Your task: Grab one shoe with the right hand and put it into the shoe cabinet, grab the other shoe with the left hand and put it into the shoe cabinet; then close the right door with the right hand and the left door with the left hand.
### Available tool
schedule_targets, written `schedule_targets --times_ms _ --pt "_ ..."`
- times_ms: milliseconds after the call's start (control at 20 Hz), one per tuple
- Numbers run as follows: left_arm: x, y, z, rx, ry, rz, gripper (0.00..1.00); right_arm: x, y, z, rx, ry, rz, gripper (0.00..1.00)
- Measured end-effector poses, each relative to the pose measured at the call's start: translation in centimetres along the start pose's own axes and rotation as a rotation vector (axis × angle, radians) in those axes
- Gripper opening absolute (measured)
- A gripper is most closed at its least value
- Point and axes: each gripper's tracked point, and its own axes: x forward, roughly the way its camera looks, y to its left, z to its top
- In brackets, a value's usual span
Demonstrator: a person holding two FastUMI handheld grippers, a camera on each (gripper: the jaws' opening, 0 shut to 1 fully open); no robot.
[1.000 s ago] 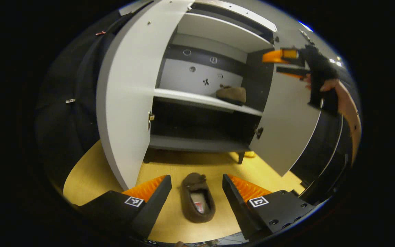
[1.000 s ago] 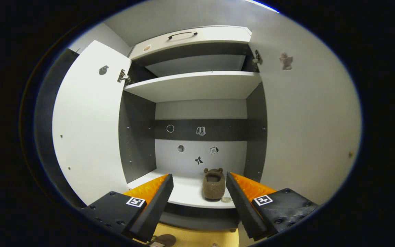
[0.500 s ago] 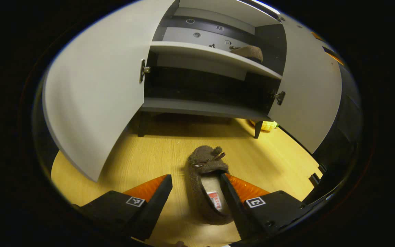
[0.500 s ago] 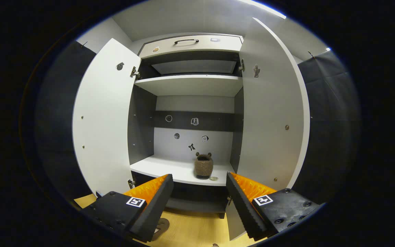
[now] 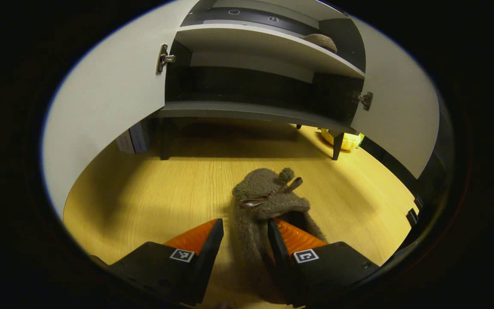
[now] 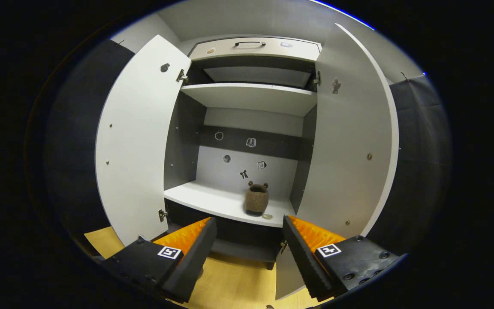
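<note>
One brown slipper (image 6: 257, 200) sits on the shoe cabinet's (image 6: 247, 96) middle shelf; the other slipper (image 5: 260, 214) lies on the wooden floor. Left gripper (image 5: 243, 237) straddles its side wall, jaws part-open, not clamped. Right gripper (image 6: 249, 240) open, empty. Risk: thin fuzzy wall may slip out when lifted, or snag the lower shelf.

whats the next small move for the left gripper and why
Probably close the left gripper on the brown shoe on the floor. One finger sits inside its opening and the other outside its side wall, so the wall lies between them, not yet visibly pinched. The other shoe already sits on the cabinet shelf.
</note>
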Motion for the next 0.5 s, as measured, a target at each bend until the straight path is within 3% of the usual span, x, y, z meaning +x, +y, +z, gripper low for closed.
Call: schedule_targets --times_ms 250,400,500 --pt "1.7 -0.3 0.3 -0.049 0.000 -0.034 0.51 1.0 0.1 -1.3 -0.009 0.028 0.034 0.98" --pt "2.1 0.5 0.7 -0.017 -0.014 0.014 0.20 1.4 -0.4 -2.2 0.002 0.052 0.039 0.98" --pt "2.0 0.3 0.6 -0.003 -0.006 0.025 0.08 1.6 -0.7 -2.9 0.003 0.069 0.038 0.98"
